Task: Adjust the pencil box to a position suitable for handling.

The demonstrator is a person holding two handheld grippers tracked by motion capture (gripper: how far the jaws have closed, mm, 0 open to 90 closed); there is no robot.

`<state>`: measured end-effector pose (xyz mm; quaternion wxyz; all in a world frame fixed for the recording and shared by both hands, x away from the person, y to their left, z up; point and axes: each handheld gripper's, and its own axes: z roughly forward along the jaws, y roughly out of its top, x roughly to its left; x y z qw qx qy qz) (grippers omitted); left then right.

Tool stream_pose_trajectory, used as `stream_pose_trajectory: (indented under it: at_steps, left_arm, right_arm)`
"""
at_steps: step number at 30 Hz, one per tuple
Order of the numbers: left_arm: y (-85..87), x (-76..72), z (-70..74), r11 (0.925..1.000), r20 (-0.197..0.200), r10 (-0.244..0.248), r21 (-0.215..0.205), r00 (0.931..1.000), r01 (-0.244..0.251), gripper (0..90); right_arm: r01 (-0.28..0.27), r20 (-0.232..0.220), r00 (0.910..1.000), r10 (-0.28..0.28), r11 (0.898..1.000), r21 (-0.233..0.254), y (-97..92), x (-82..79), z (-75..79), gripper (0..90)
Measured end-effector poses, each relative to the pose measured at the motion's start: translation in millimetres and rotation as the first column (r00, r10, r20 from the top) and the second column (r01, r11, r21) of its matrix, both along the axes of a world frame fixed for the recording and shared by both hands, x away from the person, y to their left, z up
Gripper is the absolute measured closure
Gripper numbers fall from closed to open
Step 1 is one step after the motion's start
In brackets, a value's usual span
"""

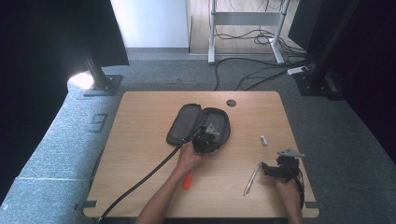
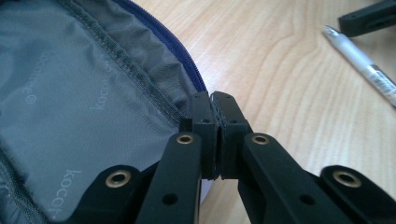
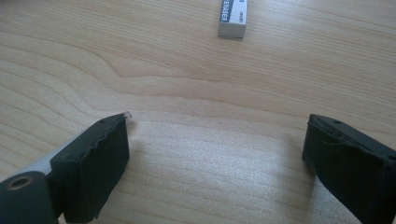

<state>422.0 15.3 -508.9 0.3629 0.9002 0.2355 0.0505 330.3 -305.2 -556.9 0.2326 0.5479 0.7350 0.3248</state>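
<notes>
On the wooden tabletop (image 1: 140,154) a soft, floppy pencil case (image 1: 198,123) lies open mid-table. The left claw (image 2: 215,109) is pinched shut on its zippered rim, the best hold. The right claw (image 3: 215,158) gapes wide beside a light, slippery pen (image 1: 252,178).

The open pouch (image 1: 198,123) lies at the middle of the bench (image 1: 140,140); the eraser (image 1: 264,140) lies right of the pouch, well apart; the pen (image 1: 252,178) lies right of and nearer than the pouch; the marker (image 1: 187,179) lies in front of the pouch.
</notes>
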Motion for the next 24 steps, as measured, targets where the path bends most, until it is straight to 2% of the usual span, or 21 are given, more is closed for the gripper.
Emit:
stream_pose_trajectory:
  at_steps: [7, 13, 24]
  left_arm:
    - [-6.5, -12.2, 0.8, 0.9993, -0.001, -0.037, 0.005, 0.9993, 0.037, 87.9]
    - [-12.3, -23.9, 2.0, 0.9977, -0.012, -0.067, -0.011, 0.9976, 0.067, 88.0]
    - [-20.1, -45.6, 1.3, 0.992, -0.029, -0.125, -0.024, 0.9917, 0.124, 87.9]
  right_arm:
    - [-0.001, 0.0, 1.0, 0.001, 1.0, 0.0, 0.0, -0.1, 0.0, 6.9]
    - [0.0, 0.001, 1.0, 0.0, 1.0, 0.0, 0.1, -0.1, 0.0, 6.9]
    - [-0.006, 0.002, 1.0, 0.006, 1.0, 0.0, 0.1, -0.4, 0.2, 7.8]
